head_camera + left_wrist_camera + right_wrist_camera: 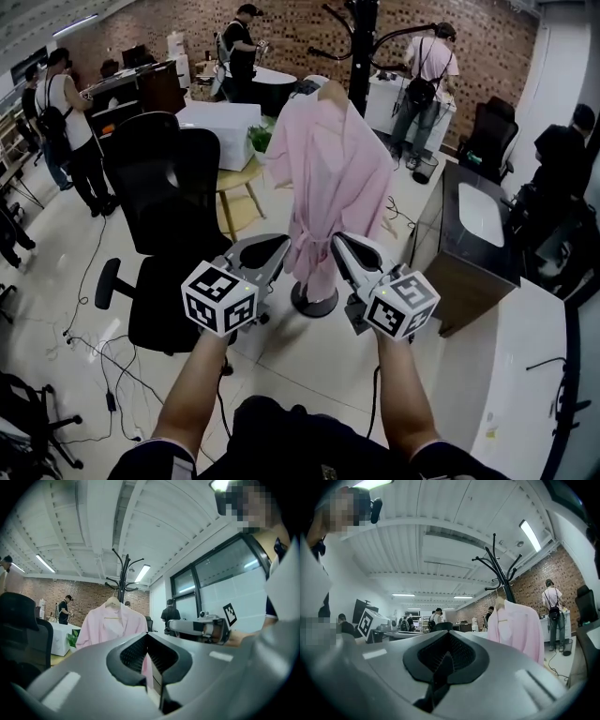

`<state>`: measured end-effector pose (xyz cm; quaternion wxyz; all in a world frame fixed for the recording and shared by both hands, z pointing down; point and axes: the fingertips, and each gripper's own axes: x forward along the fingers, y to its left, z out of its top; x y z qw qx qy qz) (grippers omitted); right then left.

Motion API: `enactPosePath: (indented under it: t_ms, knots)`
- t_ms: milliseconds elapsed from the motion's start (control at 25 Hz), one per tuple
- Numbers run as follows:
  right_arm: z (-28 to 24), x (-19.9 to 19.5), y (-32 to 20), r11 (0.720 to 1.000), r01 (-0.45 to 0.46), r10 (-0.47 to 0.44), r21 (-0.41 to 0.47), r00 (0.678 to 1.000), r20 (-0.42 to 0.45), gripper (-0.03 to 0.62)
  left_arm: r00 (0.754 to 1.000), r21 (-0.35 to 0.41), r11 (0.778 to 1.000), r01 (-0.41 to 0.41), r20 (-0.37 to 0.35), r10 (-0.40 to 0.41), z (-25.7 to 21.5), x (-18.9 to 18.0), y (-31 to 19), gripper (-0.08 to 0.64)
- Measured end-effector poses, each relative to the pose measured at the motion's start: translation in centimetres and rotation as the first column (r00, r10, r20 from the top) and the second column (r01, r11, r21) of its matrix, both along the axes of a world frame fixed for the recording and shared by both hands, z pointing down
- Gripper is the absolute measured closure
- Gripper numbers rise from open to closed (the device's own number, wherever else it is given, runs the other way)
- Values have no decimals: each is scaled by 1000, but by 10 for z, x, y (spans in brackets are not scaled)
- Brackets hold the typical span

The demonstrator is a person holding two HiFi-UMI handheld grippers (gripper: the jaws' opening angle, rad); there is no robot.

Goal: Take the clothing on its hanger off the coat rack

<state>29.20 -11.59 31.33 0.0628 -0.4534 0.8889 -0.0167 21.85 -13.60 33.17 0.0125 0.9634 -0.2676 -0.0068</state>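
A pink robe [328,164] hangs on a wooden hanger [330,92] from a black coat rack [361,47] straight ahead of me. My left gripper [274,251] and right gripper [341,246] are held side by side in front of the robe's lower half, short of touching it. Both have their jaws together with nothing between them. In the left gripper view the robe [112,623] shows beyond the shut left gripper [148,637], under the rack [123,573]. In the right gripper view the robe [518,625] hangs to the right of the shut right gripper [449,637].
A black office chair [164,197] stands close on the left, with a wooden stool [239,183] behind it. A dark cabinet [469,234] and a white desk [525,375] line the right. Cables [103,356] lie on the floor. Several people stand at tables near the brick wall.
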Motion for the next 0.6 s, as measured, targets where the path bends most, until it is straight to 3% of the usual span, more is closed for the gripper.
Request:
enactPosePath:
  t_ms: [600]
  knots:
    - [-4,23,-114,995,-94,95,20,995,-35,591,995,58,994,-96,5,96,-18,34,-132,548]
